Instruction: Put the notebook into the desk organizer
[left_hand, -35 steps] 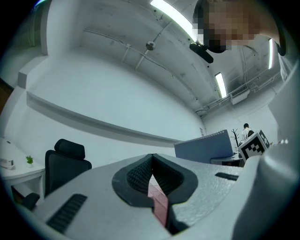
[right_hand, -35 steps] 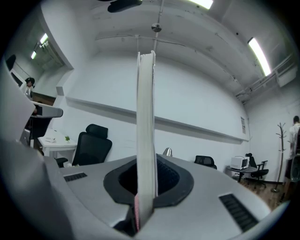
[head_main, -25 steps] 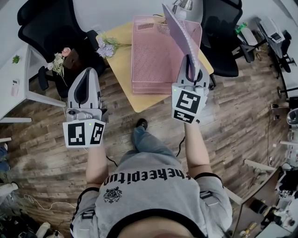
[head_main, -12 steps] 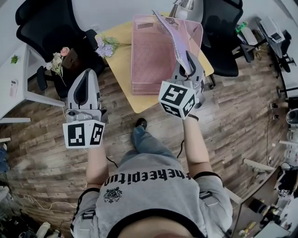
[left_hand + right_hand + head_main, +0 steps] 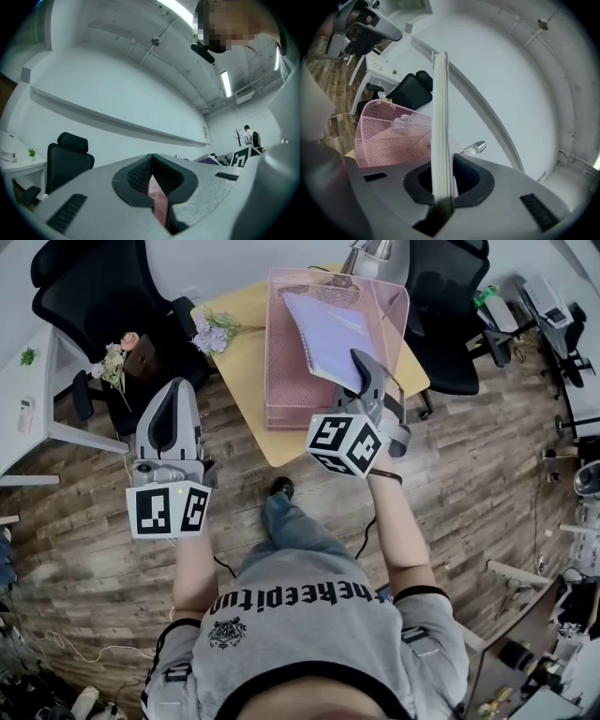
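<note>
Wood floor surrounds a yellow table (image 5: 246, 362) bearing the pink organizer (image 5: 286, 381). The right gripper (image 5: 366, 371) clamps the notebook (image 5: 323, 338) by its near edge, tilted over the organizer; the left gripper (image 5: 174, 395) is closed and empty. The notebook looks light and slightly floppy, so an edge pinch across its full thickness suits it.

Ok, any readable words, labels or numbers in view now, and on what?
"thekeepitun": black print on the person's grey T-shirt, upside down in the head view.
Square markers on the left gripper and right gripper: patterns only, no letters.
No print readable on the purple notebook or the pink mesh desk organizer.
</note>
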A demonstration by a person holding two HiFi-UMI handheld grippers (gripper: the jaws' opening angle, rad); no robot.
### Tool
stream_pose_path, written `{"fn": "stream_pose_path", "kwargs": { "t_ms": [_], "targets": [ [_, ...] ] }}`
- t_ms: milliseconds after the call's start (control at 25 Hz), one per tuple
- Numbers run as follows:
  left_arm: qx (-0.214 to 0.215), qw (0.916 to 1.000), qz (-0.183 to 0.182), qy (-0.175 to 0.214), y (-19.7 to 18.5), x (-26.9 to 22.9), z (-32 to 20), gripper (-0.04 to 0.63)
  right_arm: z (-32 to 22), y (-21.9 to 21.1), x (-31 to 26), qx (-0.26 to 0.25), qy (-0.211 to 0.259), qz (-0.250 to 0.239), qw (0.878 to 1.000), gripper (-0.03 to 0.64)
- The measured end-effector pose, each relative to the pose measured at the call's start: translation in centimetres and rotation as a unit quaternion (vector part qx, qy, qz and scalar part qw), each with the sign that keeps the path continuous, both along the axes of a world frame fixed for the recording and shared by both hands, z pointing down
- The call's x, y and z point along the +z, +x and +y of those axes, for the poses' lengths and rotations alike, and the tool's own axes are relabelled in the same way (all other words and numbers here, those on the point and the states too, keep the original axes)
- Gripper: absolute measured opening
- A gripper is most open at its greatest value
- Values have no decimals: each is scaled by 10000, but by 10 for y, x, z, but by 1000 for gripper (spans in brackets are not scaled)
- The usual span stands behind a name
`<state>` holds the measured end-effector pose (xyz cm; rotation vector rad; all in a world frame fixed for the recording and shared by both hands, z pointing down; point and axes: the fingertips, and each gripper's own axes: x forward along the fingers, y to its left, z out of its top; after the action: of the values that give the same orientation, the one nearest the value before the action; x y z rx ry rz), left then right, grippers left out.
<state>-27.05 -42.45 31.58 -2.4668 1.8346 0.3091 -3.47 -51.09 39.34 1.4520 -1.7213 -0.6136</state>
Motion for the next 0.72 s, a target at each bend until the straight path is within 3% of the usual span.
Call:
{"fn": "stream_pose_path", "kwargs": {
  "t_ms": [400,720],
  "targets": [
    [-27,10000,-1,-55,-3,5,-1,3,-3,-16,42,-462,-982,645,9920,46],
    [-16,10000,6,-82,-1,6,-3,3,-15,-16,47,-561,-1291,768,9871,46]
  ]
}}
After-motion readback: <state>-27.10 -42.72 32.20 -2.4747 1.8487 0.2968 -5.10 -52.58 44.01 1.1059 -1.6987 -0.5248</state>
